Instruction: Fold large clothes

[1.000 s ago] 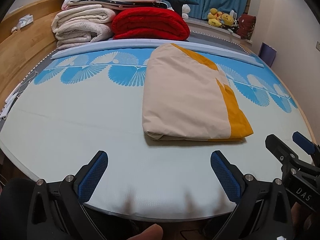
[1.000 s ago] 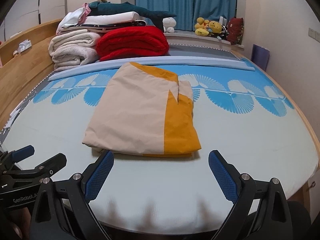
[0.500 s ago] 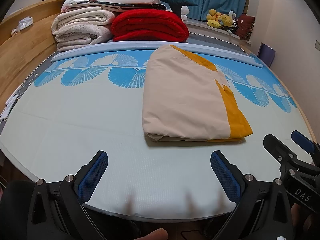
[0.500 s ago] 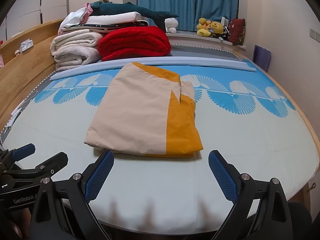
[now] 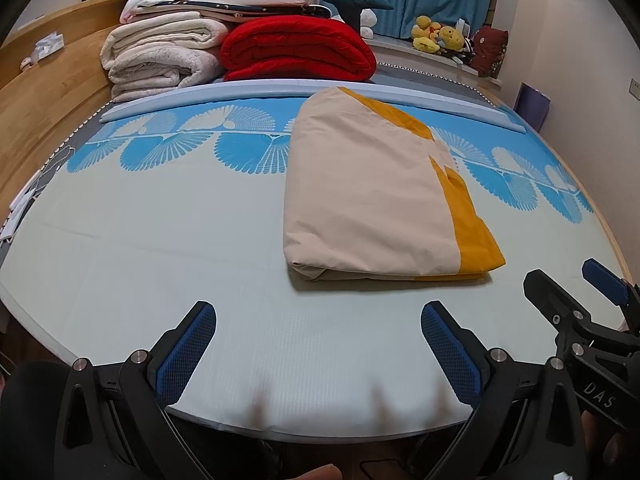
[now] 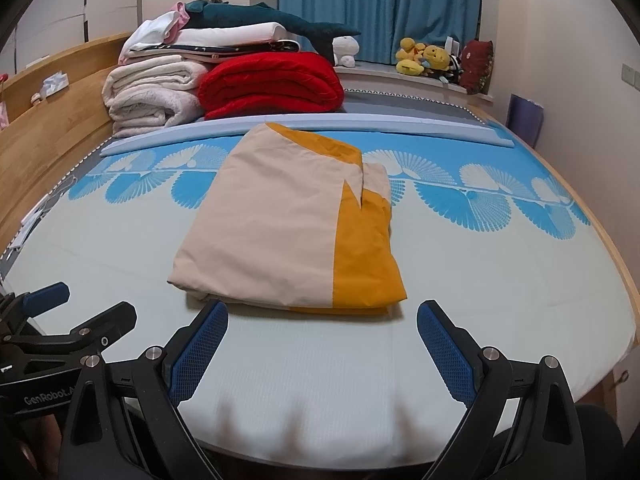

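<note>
A beige and mustard-yellow cloth (image 5: 372, 192) lies folded into a rectangle on the pale mat of the bed (image 5: 160, 240); it also shows in the right wrist view (image 6: 288, 228). My left gripper (image 5: 318, 352) is open and empty, held over the near edge of the bed, to the left of the cloth's near edge. My right gripper (image 6: 322, 352) is open and empty, just short of the cloth's near edge. Each gripper shows at the side of the other's view.
A stack of folded white blankets (image 5: 160, 56) and a red quilt (image 5: 296, 50) stand at the far left of the bed. A wooden headboard (image 5: 36, 100) runs along the left. Plush toys (image 6: 424, 58) sit on the far sill below blue curtains. A wall is at the right.
Both views have shifted only slightly; the cloth sits a touch higher in the right wrist frame. Both grippers stay open and the cloth has not moved.
</note>
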Action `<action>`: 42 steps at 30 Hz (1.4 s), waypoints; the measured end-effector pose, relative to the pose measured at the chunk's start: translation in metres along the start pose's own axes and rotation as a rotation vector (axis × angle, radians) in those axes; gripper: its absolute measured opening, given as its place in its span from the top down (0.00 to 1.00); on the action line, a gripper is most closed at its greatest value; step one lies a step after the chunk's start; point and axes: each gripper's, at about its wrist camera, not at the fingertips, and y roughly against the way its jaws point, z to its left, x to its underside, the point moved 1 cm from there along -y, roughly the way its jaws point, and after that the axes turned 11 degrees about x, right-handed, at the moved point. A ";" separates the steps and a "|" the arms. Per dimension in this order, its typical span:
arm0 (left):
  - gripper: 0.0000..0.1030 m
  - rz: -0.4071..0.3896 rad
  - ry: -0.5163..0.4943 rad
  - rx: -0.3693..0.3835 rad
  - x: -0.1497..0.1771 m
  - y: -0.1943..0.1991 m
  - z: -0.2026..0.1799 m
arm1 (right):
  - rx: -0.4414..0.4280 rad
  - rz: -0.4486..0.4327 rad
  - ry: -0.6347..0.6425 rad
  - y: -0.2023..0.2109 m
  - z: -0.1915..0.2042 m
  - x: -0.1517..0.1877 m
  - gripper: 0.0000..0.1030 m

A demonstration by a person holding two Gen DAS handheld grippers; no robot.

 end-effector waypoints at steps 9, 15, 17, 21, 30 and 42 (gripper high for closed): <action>0.01 0.019 0.001 0.013 0.002 -0.003 0.001 | 0.005 0.008 0.007 -0.003 -0.003 0.002 0.07; 0.01 0.013 0.001 0.019 0.002 -0.003 0.000 | 0.002 0.000 0.021 -0.002 -0.004 0.004 0.07; 0.01 0.010 0.001 0.019 0.001 -0.003 -0.001 | 0.003 -0.001 0.016 -0.003 -0.006 0.003 0.07; 0.01 0.008 -0.015 0.017 0.002 -0.003 -0.004 | -0.001 0.005 -0.005 -0.004 -0.008 0.003 0.07; 0.01 0.003 -0.012 0.020 0.002 -0.002 -0.002 | -0.003 0.000 -0.003 -0.004 -0.009 0.002 0.07; 0.01 0.004 -0.015 0.026 0.002 -0.003 -0.002 | -0.001 0.001 -0.001 -0.004 -0.011 0.001 0.07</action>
